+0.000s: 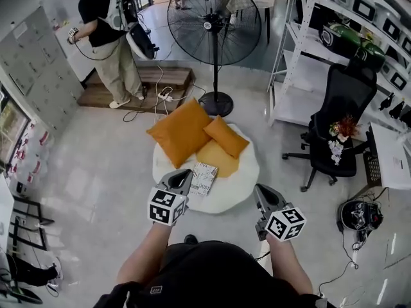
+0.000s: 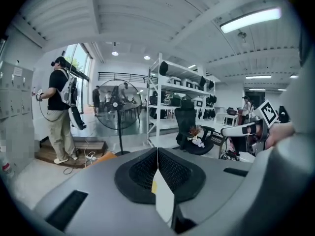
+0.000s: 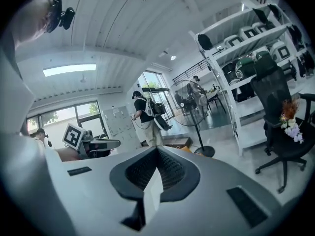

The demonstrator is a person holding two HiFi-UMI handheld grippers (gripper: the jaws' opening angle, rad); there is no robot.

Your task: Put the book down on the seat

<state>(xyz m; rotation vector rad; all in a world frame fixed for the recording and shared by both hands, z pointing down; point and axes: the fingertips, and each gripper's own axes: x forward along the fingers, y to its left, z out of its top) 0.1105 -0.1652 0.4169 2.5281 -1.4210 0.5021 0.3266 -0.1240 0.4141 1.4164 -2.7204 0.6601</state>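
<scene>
A patterned book lies flat on the round white seat, at its front left, just below three orange cushions. My left gripper is held just left of the book, its tip close to the book's edge, jaws shut and empty. To the right of the book, my right gripper hovers over the seat's front right rim, also shut with nothing in it. In the left gripper view the left gripper shows its jaws closed together, aimed across the room. The right gripper looks the same in its own view.
A standing fan is behind the seat. A black office chair and white shelving are at the right. A person stands by a wooden platform at the back left. A headset lies on the floor.
</scene>
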